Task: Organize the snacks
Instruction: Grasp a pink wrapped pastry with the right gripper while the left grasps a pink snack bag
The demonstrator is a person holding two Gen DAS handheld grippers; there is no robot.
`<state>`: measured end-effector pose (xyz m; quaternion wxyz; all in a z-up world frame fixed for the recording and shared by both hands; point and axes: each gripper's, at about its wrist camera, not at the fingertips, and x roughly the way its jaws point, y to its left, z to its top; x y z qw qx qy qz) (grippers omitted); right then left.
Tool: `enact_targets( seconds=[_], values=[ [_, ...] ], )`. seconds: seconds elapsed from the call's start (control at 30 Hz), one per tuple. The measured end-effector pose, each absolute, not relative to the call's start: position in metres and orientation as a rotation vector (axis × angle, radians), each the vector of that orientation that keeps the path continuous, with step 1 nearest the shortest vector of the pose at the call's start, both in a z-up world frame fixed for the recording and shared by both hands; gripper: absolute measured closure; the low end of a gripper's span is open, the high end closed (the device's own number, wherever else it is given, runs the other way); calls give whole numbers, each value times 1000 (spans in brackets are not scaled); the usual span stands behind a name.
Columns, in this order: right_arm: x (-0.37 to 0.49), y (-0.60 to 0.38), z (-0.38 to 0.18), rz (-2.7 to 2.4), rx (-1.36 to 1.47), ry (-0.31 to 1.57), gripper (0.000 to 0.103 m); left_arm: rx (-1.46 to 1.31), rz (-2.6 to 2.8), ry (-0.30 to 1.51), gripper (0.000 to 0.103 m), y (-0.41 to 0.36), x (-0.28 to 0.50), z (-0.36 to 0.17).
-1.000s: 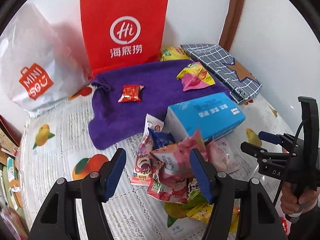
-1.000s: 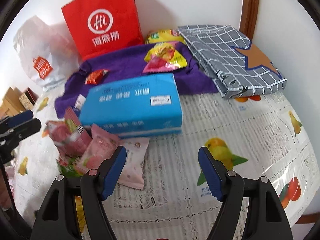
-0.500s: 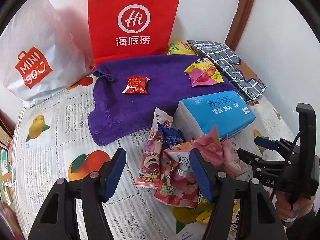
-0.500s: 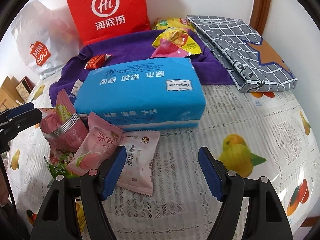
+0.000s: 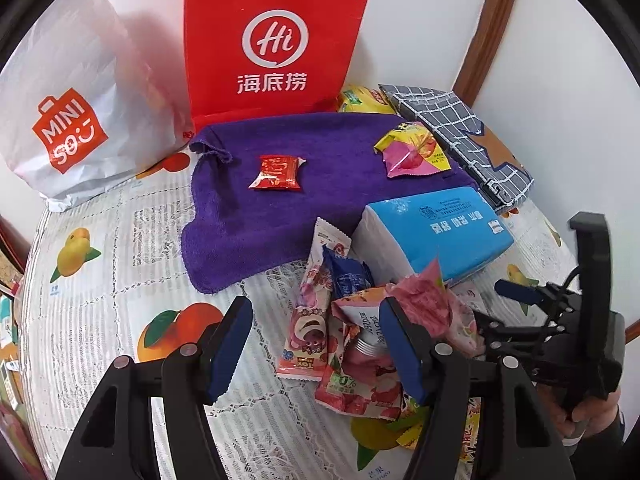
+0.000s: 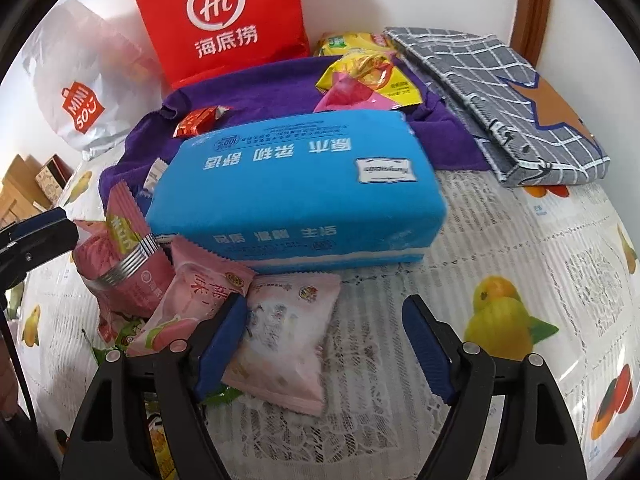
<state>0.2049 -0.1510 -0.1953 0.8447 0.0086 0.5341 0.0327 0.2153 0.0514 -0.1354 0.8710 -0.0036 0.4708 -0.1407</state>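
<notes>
A pile of snack packets (image 5: 352,336) lies on the fruit-print tablecloth in front of a blue tissue pack (image 5: 436,228). My left gripper (image 5: 316,344) is open and empty just above the pile's left side, over a pink bear packet (image 5: 308,320). My right gripper (image 6: 324,344) is open and empty, low over a pale pink packet (image 6: 288,336) in front of the tissue pack (image 6: 304,196). A red candy (image 5: 276,172) and a yellow-pink packet (image 5: 412,152) lie on a purple towel (image 5: 320,200).
A red paper bag (image 5: 276,44) and a white Miniso bag (image 5: 76,112) stand against the back wall. A grey checked cloth bundle (image 6: 504,100) lies at the back right, with a yellow packet (image 6: 348,42) beside it. Boxes (image 6: 36,184) stand off the table's left.
Both grippers have moved forward and lower toward the snack pile. The right gripper now hangs over the pale pink packet. Both stay open.
</notes>
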Motion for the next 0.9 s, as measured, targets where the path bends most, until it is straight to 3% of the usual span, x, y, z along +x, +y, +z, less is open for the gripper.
enact_targets(
  seconds=[0.23,0.3,0.43,0.9],
  values=[
    [207,-148,-200,57,5,1088,24,-18,-279,988,39,56,218,-136],
    [206,-148,-200,63,4,1075,43,-17,-279,989,39,56,218,-137],
    [204,-145,-197,83,-10,1061,51,-17,-277,989,39,56,218,-137],
    [182,-165,-166,121,7,982,52,-24,-226,985,39,64,219,-137]
  ],
)
